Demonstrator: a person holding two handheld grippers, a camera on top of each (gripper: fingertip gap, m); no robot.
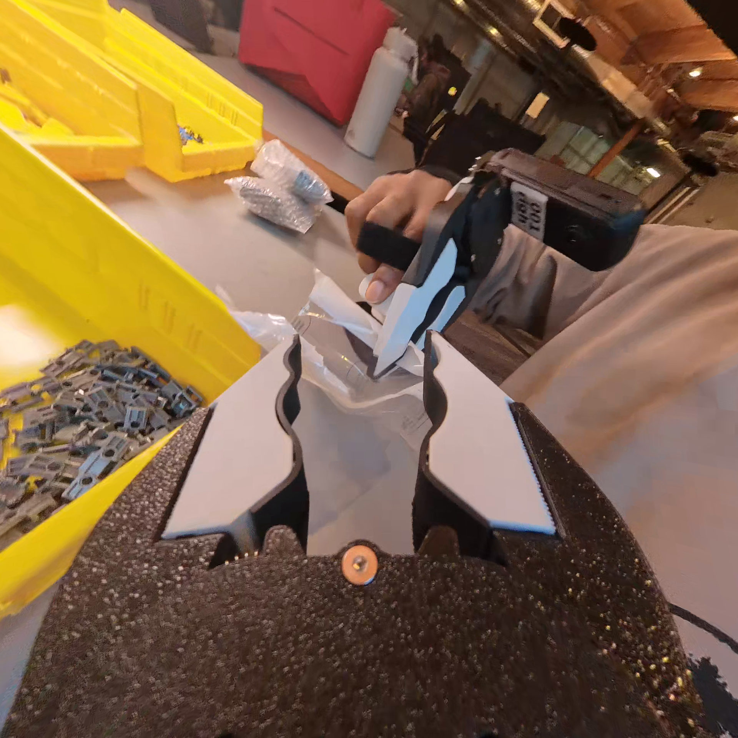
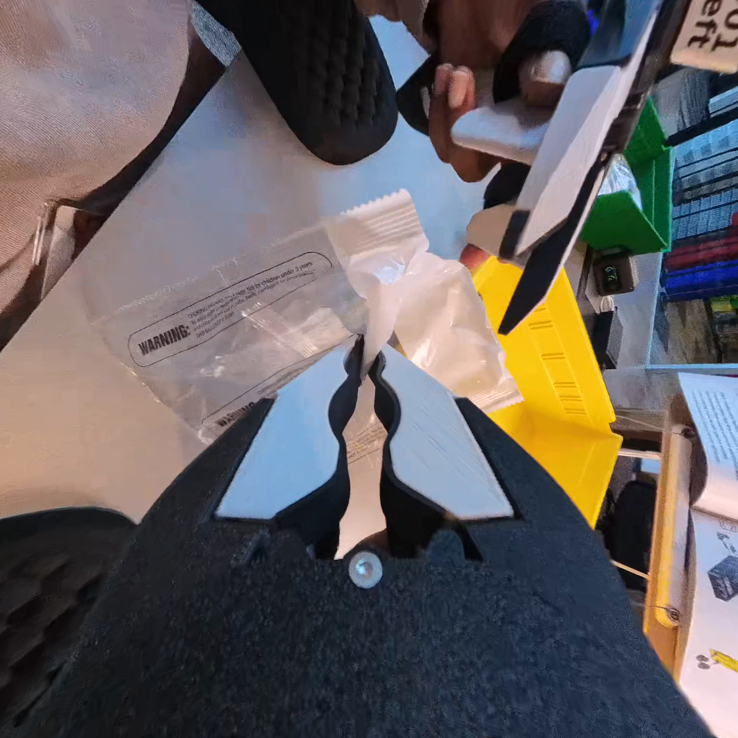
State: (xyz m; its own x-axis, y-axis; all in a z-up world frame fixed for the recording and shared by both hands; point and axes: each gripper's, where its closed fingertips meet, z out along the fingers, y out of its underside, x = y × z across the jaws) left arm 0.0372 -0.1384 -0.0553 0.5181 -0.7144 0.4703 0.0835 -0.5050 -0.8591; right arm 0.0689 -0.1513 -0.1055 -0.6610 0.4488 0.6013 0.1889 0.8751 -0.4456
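Beside the yellow bin [image 1: 120, 279] of small grey parts [image 1: 80, 419] on the table [image 1: 247, 247]. Flimsy clear plastic bag [image 2: 239, 315] pinched at a crumpled fold by right gripper [image 2: 364, 351] — could slip or tear. Left gripper [image 1: 361, 339] spread, empty, just short of it.

Each camera rides its own tool, looking forward along the fingers, close above the worktop [image 1: 223, 239]. The two face each other; both share the clear plastic bag [image 2: 239, 319] near the worktop's front edge.
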